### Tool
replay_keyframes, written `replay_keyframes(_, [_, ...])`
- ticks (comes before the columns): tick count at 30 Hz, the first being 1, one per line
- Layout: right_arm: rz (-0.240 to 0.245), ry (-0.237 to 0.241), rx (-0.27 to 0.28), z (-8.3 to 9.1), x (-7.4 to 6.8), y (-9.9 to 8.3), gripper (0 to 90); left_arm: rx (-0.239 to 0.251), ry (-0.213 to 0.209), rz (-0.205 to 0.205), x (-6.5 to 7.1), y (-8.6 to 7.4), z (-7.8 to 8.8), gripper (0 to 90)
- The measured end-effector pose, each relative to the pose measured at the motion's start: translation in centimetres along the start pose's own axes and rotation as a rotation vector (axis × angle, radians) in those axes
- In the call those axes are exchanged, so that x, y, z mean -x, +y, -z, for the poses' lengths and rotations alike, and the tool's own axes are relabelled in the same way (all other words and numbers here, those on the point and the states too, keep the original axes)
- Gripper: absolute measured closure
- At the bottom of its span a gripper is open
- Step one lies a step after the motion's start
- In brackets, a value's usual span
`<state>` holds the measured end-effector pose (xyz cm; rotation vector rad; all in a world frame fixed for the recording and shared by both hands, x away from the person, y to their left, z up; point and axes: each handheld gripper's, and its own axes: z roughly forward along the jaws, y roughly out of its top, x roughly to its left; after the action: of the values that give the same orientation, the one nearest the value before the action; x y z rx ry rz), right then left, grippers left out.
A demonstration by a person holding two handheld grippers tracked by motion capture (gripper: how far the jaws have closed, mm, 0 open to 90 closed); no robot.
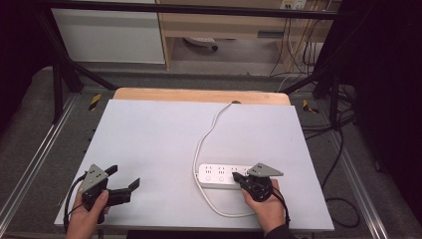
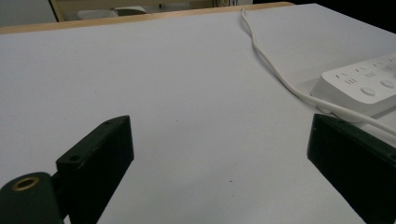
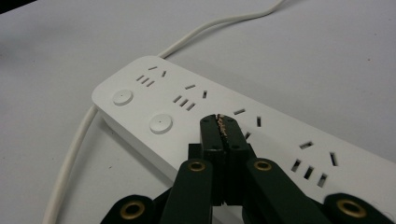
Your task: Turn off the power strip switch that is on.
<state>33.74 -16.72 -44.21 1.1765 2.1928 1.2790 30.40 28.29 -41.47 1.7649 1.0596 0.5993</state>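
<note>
On the pale grey table (image 1: 149, 139), a white power strip (image 1: 219, 175) lies at lower centre of the high view, where the right gripper (image 3: 219, 122), jaws pressed together, seems about to press a switch, while the left gripper (image 1: 122, 180) waits spread apart.

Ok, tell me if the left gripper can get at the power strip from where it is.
Probably yes: the left gripper is open, and bare table lies between it and the power strip.

High view looks down from above; both gripper views skim low, sharing the power strip (image 1: 222, 175) (image 2: 362, 86) (image 3: 233, 121)
</note>
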Motion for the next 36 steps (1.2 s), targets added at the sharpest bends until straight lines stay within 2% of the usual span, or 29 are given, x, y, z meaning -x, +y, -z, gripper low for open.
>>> replay_keyframes(9, [-0.003,0.004,-0.008,-0.12,0.06,-0.16,90.0,-0.003,0.006,-0.007,0.02,0.01,0.00,7.2])
replay_keyframes(11, [0.015,0.000,-0.010,-0.14,-0.01,-0.11,90.0,-0.003,0.006,-0.008,0.02,0.00,-0.01,7.2])
replay_keyframes(21, [0.031,-0.020,-0.027,-0.19,-0.28,0.11,90.0,-0.010,0.002,-0.005,0.10,-0.03,-0.11,7.2])
replay_keyframes(23, [0.052,-0.028,-0.031,-0.20,-0.41,0.15,90.0,-0.010,0.008,-0.007,0.08,-0.04,-0.10,7.2])
replay_keyframes(36, [0.089,-0.039,-0.042,-0.30,-0.63,0.17,90.0,-0.012,0.014,-0.009,0.01,-0.07,-0.15,7.2])
